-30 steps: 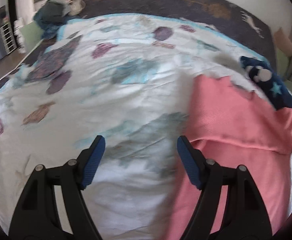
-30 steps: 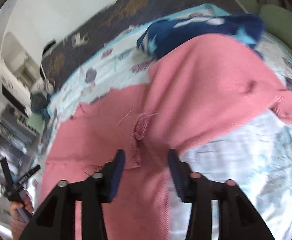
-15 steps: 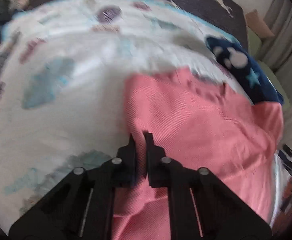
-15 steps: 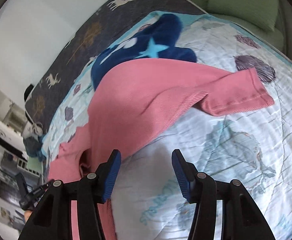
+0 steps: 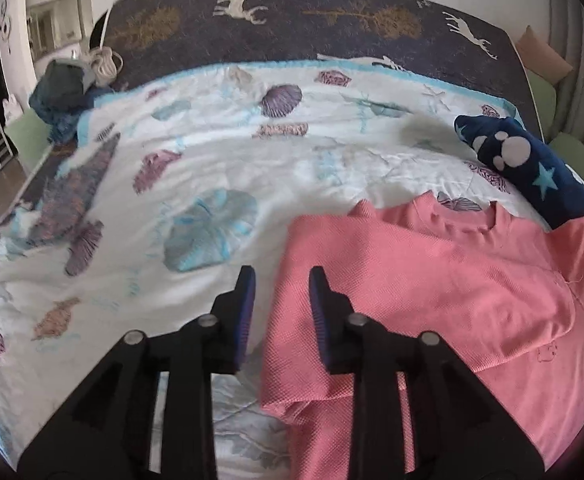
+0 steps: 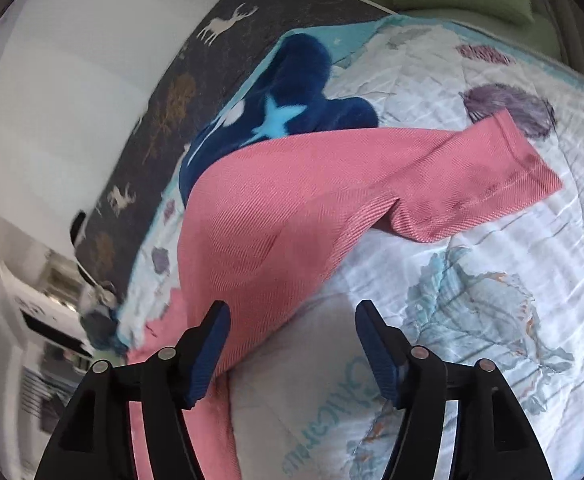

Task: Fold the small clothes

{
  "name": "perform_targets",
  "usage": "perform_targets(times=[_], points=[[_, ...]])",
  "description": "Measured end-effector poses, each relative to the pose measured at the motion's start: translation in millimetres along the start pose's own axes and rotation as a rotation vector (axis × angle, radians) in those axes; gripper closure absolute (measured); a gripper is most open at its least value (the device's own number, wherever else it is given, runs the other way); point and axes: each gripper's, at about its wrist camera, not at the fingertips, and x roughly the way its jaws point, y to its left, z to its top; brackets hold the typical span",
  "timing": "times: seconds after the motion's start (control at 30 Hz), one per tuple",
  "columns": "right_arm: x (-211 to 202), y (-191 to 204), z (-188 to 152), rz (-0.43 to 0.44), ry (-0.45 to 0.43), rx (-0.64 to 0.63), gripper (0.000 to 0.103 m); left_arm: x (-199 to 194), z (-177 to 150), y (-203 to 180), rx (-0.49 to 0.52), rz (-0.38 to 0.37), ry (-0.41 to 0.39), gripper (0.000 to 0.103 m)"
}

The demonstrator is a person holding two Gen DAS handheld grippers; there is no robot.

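Both tools hold nothing, the left tool [image 5: 282, 304] with jaws just reopened narrowly, the right tool [image 6: 292, 332] just widened, over the pink shirt [image 5: 431, 292] on the bed [image 5: 212, 168]; judging mid-fold, next grasp the outstretched sleeve [image 6: 491, 184]

Blue script on quilt [image 6: 323, 412], unreadable
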Motion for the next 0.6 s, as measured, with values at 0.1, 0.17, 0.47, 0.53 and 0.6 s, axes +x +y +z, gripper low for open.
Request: perform_targets(times=[0.1,0.17,0.47,0.53,0.6], points=[[3,-10,6,0.033,0.001,0.059,0.033,-13,2,-4,0.018,-0.007,-0.024,0.062],[9,-14,14,0.066,-0.002,0.098,0.032,-23,1,-13,0.030,-0.043,-0.038,0.056],[24,-41,37,0.236,-0.080,0.526,0.097,-25,-14,-76,0.054,-0.345,0.047,0.049],[11,-33,37,0.234,-0.144,0.528,0.097,-17,-19,-91,0.039,-0.387,0.078,0.049],[-11,4,40,0.178,-0.236,0.376,0.097,-7,-25,-106,0.030,-0.444,0.122,0.049]])
